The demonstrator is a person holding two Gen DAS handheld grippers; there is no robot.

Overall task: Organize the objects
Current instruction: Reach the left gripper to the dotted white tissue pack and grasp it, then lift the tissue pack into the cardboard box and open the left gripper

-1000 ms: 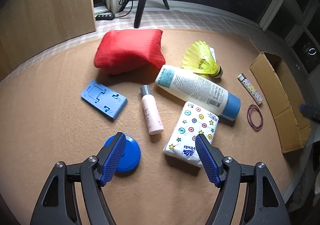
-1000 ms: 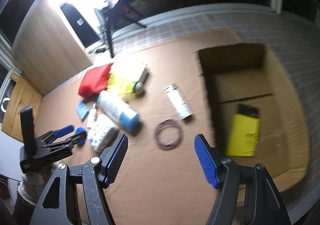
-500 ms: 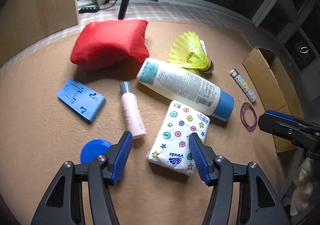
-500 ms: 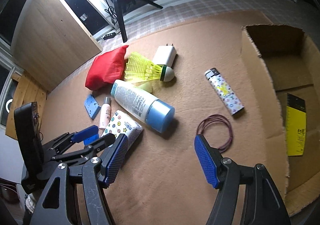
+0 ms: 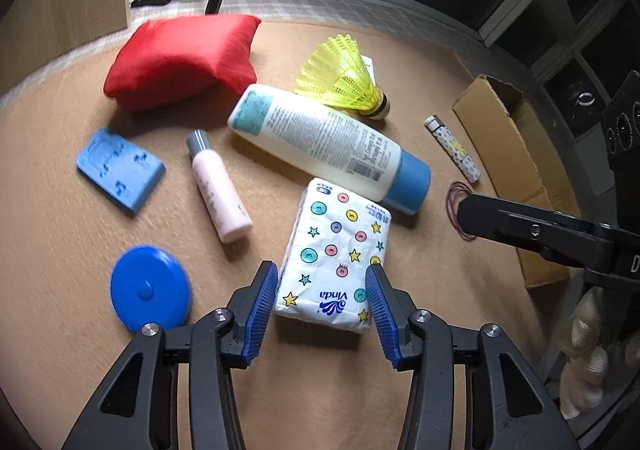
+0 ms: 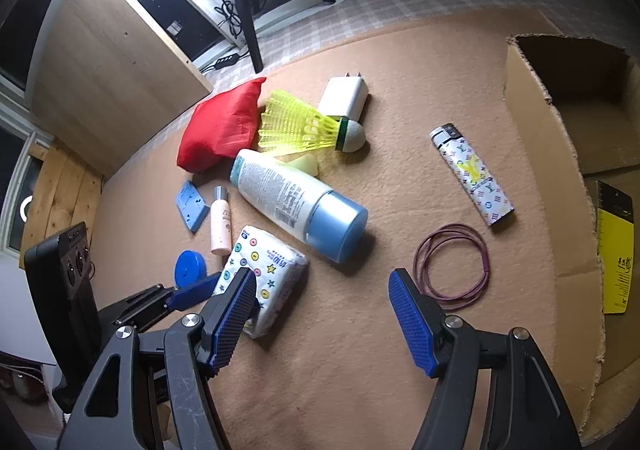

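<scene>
Tissues (image 5: 336,256), a white pack with stars and dots, lie flat on the tan mat (image 5: 60,234), their far end touching the lotion bottle (image 5: 320,138) at twelve o'clock. The left gripper (image 5: 322,282) straddles the pack's near end; its jaws have just been closing, pads close beside each side, contact unclear. At nine o'clock sits a blue disc (image 5: 150,288). The right gripper (image 6: 322,288) hangs open over bare mat, a hair band (image 6: 452,266) at one o'clock, the box (image 6: 568,154) beyond.
</scene>
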